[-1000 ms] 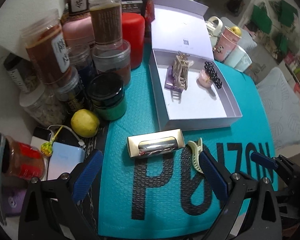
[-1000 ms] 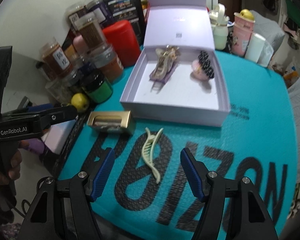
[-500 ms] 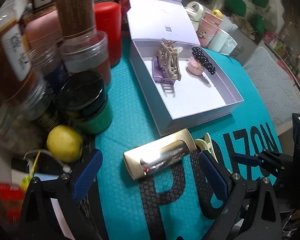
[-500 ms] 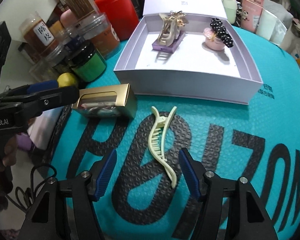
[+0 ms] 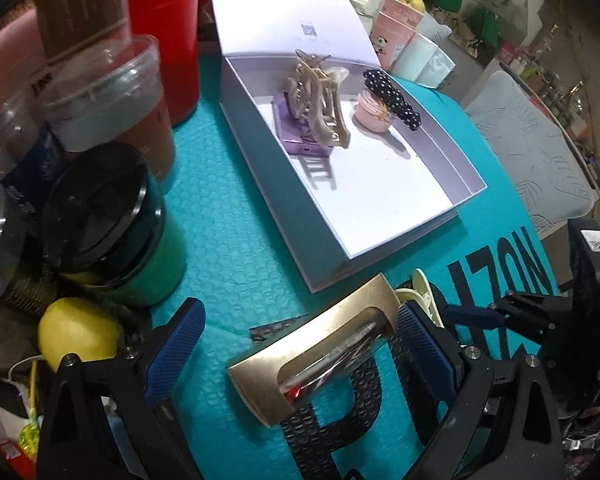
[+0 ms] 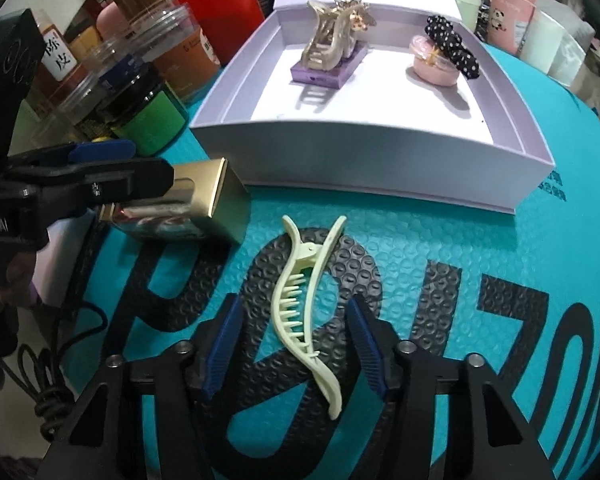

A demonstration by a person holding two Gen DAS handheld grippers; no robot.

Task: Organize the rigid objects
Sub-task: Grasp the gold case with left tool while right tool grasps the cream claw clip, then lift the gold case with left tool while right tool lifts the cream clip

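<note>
- Teal bubble mat [image 6: 500,240] with big black letters covers the tabletop; jars [image 5: 112,92] crowd its far left edge.
- My right claw [image 6: 296,346] has just been closing, its blue pads either side of the pale green hair clip [image 6: 304,312], which lies flat on the mat (a gap shows on both sides, so no grip).
- My left claw [image 5: 296,344] stands wide apart around the gold box [image 5: 320,344]; its right pad looks very near the box's end, though I cannot tell contact.
- Beyond them sits the open white box [image 6: 380,152], holding a beige claw clip [image 6: 332,40], a pink pot [image 6: 436,66] and a black dotted bow [image 6: 454,46].
</note>
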